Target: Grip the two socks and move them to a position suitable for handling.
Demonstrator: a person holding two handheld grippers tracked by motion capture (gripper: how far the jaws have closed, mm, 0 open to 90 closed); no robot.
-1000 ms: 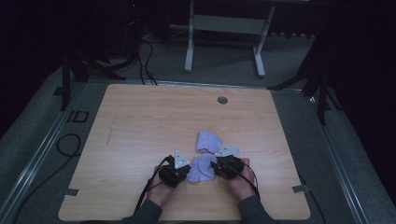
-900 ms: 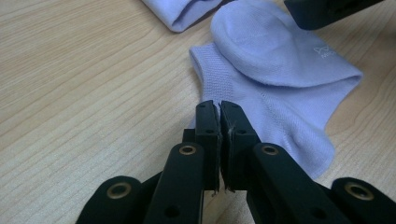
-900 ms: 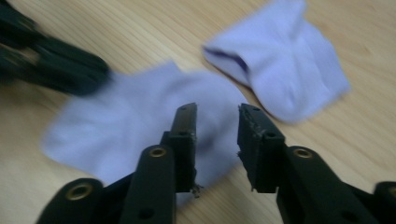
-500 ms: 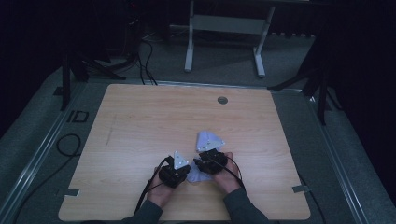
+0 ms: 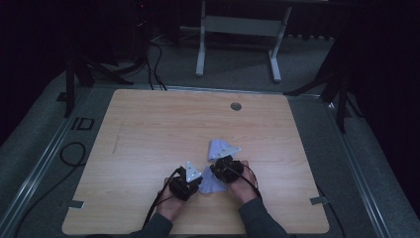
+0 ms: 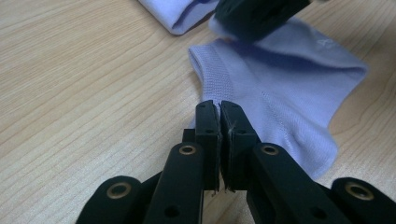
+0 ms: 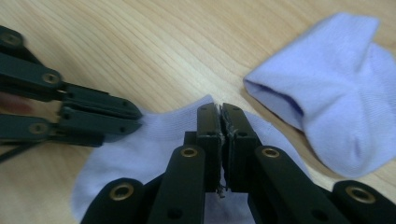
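Change since earlier: between the earlier high views and now, we see the right gripper (image 5: pixel 218 169) slide in from the right edge of the near sock (image 5: pixel 210 181) toward its top; its jaws have just been closing, and in the right gripper view they now meet on the sock's fabric.
Left gripper (image 5: pixel 192 179): we see it unmoved at the near sock's left edge; in the left gripper view (image 6: pixel 219 108) its jaws are pressed together on the hem of that sock, so it is pinching cloth.
Right gripper up close (image 7: pixel 220 111): jaws clamped together with a fold of pale purple fabric between them; the left gripper's black jaws (image 7: pixel 100 119) come in from the left of that view, gripping the same sock.
Near sock: pale purple, short, lying flat on the wooden table (image 5: pixel 148 134) close to the person's edge, between the two hands; we see it spread wide in the left gripper view (image 6: pixel 289 102).
Second sock (image 5: pixel 220 148): same colour, just beyond the near one, apart from it in the right gripper view (image 7: pixel 336 107); no gripper touches it.
Meaning for the work: we judge that both grippers now have a hold on the one sock, so it can be lifted, stretched or folded; the likely aim is to pair it with the second sock.
Risk: thin fabric may slip from a shallow pinch.
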